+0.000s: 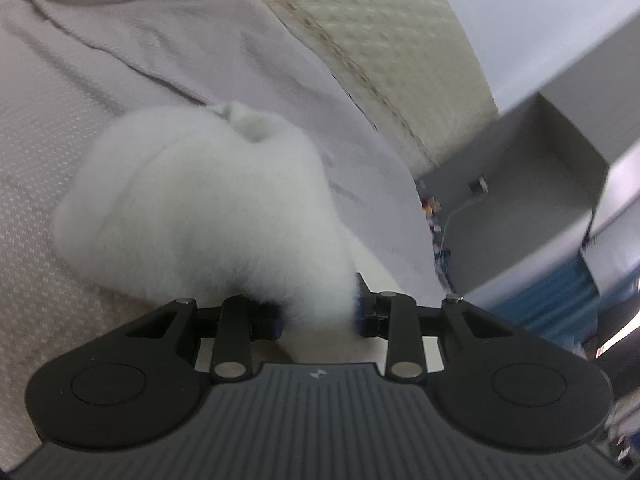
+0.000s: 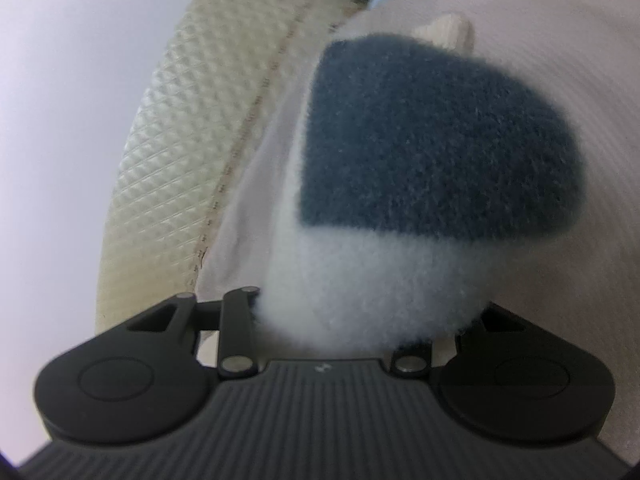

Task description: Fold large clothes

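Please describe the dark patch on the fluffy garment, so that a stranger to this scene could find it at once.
Start from the quilted cream mattress with the pale sheet over it. The fluffy white fleece garment bunches at the right gripper. Its slate-blue fleece panel is the only dark area on it.

No text (or label) is readable anywhere.

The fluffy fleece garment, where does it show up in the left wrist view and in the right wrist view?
Left wrist view: the fluffy white fleece garment fills the centre, bunched and pinched in the left gripper.
Right wrist view: the same fleece fills centre and right, showing a dark blue-grey fleece panel above the white, reaching down into the right gripper.
Shared landmark: the cream quilted mattress edge.
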A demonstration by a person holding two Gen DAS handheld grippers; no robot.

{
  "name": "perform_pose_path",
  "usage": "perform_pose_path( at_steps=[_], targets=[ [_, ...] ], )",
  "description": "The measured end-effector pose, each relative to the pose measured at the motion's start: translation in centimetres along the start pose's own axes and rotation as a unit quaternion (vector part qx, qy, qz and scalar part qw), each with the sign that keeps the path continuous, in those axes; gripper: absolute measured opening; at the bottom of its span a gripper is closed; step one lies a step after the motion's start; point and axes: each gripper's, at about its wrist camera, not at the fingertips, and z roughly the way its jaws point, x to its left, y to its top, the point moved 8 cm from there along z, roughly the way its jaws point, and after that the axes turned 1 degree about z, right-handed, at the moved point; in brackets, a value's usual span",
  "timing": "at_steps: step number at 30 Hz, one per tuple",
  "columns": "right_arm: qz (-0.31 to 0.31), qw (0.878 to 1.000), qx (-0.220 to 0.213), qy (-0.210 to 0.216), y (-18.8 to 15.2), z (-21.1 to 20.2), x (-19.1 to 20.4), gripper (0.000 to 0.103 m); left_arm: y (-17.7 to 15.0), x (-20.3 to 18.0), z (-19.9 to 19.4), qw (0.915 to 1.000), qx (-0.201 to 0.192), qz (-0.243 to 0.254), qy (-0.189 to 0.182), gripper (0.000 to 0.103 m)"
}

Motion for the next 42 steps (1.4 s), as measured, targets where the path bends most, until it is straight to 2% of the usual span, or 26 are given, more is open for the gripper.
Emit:
perform_pose_path(
  at_steps=[3,8,9,10,13,16,20,25,28,33,36,42],
  targets=[
    [0.015,1.0,0.01,0.001,-0.2,0.5,-1.7,0.046,-1.1,0.8,-0.3,0.9993,0.02,0.03,-0.011,0.04],
    [0.018,1.0,0.009,0.0,-0.4,1.4,-3.1,0.051,-3.1,3.2,-1.1,0.9991,0.032,0.02,-0.022,0.042],
    [0.018,1.0,0.011,-0.001,-0.7,1.0,-3.3,0.051,-3.6,3.5,-1.4,0.9991,0.033,0.019,-0.018,0.047],
    [0.018,1.0,0.013,-0.003,-0.8,1.1,-3.4,0.052,-3.9,3.8,-1.6,0.9991,0.034,0.023,-0.011,0.053],
    [0.029,0.999,0.017,-0.004,-0.7,1.3,-3.6,0.053,-4.1,4.2,-1.9,0.9984,0.038,0.04,0.007,0.062],
    [0.044,0.999,0.024,-0.02,-0.6,1.0,-3.3,0.054,-4.0,3.8,-3.4,0.9976,0.047,0.041,0.028,0.065],
    [0.032,0.996,0.035,-0.069,-1.1,-1.7,-2.2,0.055,-3.5,2.7,-6.1,0.9911,0.068,0.076,0.085,0.066],
    [-0.02,0.992,0.049,-0.114,-1.5,-4.4,1.0,0.054,-1.8,-0.2,-10.5,0.9869,0.058,0.103,0.109,0.066],
    [-0.048,0.992,0.051,-0.106,-2.4,-7.1,3.6,0.054,-0.9,-3.1,-13.4,0.9849,0.044,0.124,0.112,0.066],
    [-0.122,0.988,0.045,-0.088,-3.7,-11.6,10.4,0.055,-0.6,-8.6,-18.9,0.9793,0.034,0.168,0.107,0.066],
    [-0.167,0.982,0.038,-0.08,-5.5,-15.1,13.7,0.055,-0.7,-12.0,-22.5,0.9714,0.03,0.205,0.116,0.066],
    [-0.244,0.966,0.016,-0.079,-6.7,-19.8,19.0,0.055,-2.1,-18.2,-30.6,0.9562,0.004,0.269,0.116,0.066]
  ],
)
